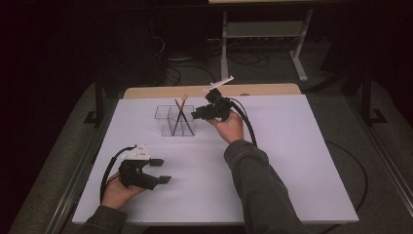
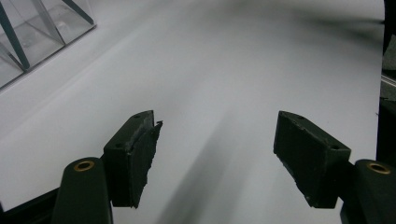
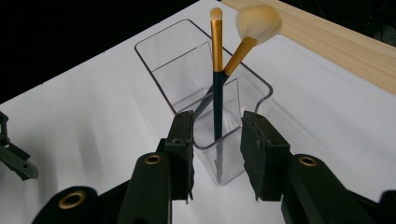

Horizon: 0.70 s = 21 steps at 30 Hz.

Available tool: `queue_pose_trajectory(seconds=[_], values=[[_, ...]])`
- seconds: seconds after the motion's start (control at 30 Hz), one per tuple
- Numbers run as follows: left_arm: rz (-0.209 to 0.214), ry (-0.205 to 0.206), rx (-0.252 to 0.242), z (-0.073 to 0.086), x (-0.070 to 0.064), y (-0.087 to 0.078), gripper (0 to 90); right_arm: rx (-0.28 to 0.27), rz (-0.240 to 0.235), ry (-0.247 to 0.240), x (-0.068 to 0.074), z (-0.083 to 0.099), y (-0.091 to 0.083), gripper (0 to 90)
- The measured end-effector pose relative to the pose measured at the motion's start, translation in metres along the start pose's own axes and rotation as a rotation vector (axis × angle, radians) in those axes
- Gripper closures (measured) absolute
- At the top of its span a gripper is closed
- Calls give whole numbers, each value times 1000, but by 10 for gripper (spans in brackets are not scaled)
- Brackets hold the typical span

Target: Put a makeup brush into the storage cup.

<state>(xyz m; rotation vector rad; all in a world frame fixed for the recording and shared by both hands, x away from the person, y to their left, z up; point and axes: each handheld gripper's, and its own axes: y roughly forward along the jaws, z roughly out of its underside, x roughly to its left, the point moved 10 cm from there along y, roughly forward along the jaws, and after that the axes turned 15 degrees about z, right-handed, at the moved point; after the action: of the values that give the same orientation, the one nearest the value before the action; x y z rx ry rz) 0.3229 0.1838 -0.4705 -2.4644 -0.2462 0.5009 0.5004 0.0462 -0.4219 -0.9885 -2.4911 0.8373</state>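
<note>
A clear plastic organizer with compartments stands at the back middle of the white table. Two make-up brushes lean in its right-hand compartment: a thin-tipped one with a gold and dark handle, and a fluffy one. My right gripper hovers at the organizer's right end. Its jaws stand apart on either side of the thin brush's handle without touching it. My left gripper rests low at the front left, wide open over bare table. A corner of the organizer shows far off.
A bare wooden strip runs along the table's far edge. Black cables trail from both grippers across the table. Beyond the table are a dark floor and a white desk frame. White surface lies open to the right and in front.
</note>
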Motion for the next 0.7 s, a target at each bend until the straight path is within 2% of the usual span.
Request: queue_pose_trajectory(seconds=[0.2, 0.4, 0.5, 0.7], values=[[-5, 8, 7, 1, 0, -1, 290, -10, 9, 16, -5, 1, -6, 604], [-6, 7, 8, 1, 0, -2, 288, -12, 16, -1, -7, 4, -10, 572], [-9, 17, 16, 2, 1, -3, 288, -15, 17, 7, -7, 4, -12, 557], [-13, 5, -8, 0, 2, -5, 284, -22, 3, 12, -6, 5, -20, 517]])
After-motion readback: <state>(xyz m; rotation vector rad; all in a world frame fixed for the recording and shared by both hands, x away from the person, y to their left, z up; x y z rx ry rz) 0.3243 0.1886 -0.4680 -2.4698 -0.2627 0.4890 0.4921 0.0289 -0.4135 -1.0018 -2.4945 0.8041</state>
